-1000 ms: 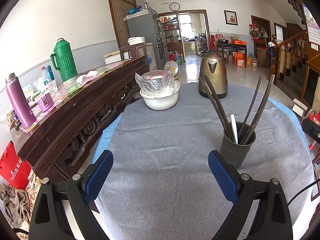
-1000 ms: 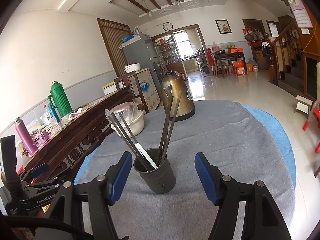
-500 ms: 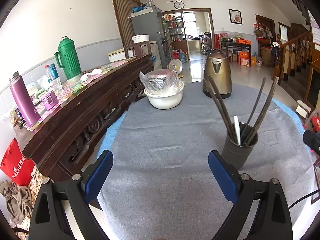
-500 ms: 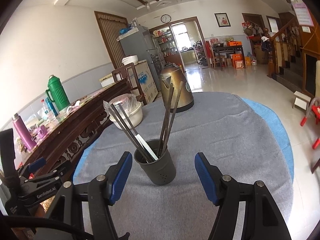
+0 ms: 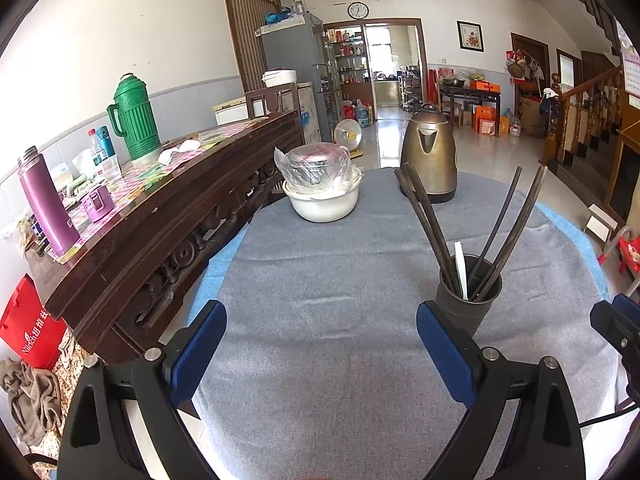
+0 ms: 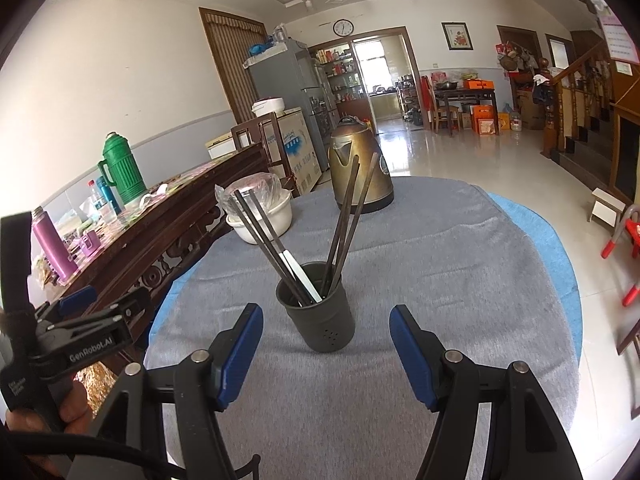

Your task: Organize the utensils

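Chopsticks (image 6: 344, 216), dark and leaning outward in two pairs, stand in a dark grey cup (image 6: 318, 308) with a white utensil (image 6: 302, 276) slanting among them. Farther up the frame a white bowl (image 5: 322, 202) holds a plastic-wrapped metal pot (image 5: 316, 164), and a bronze kettle (image 5: 430, 154) stands to its right. All three sit on a round table under a grey cloth (image 5: 320, 300), with blue cloth showing at its edge. At the left of both views a dark carved sideboard (image 5: 160, 216) carries a green flask (image 5: 134, 118) and a purple flask (image 5: 44, 200); behind lie a tiled floor, a fridge, a wall clock and stairs at the right. In the right wrist view the cup stands at centre, just beyond the right gripper (image 6: 326, 344), whose blue pads are spread wide apart with nothing between them. In the left wrist view the cup is at right, partly behind the right pad of the left gripper (image 5: 322, 344), also wide apart and holding nothing.
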`<state>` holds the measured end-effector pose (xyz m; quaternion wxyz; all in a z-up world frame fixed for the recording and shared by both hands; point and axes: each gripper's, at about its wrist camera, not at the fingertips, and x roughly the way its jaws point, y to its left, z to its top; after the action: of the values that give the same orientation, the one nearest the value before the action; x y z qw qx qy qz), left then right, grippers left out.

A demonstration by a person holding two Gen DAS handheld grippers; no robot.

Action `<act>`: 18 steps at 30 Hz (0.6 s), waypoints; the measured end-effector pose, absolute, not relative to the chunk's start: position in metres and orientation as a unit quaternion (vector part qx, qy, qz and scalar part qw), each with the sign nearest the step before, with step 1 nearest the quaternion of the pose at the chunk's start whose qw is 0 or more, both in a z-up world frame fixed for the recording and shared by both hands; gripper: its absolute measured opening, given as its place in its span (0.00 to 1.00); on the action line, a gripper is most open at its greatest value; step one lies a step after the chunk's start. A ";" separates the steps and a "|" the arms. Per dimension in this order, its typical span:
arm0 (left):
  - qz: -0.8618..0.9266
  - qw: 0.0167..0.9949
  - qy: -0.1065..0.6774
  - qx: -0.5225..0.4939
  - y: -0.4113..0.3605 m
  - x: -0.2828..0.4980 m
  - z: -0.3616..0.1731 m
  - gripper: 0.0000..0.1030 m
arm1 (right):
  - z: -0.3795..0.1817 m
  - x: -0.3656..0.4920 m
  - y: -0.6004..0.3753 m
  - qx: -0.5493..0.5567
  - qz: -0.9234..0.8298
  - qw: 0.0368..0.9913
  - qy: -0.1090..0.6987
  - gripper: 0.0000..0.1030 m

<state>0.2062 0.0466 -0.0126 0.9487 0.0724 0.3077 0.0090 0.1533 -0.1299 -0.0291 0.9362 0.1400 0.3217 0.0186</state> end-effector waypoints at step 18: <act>0.010 0.951 0.302 0.064 0.056 0.202 -0.010 0.93 | -0.008 0.142 -0.118 0.127 0.015 0.946 0.298 0.67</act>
<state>0.2020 0.0557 -0.0095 0.9511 0.0642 0.3020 0.0099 0.1421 -0.1183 -0.0085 0.9460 0.1267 0.2980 0.0148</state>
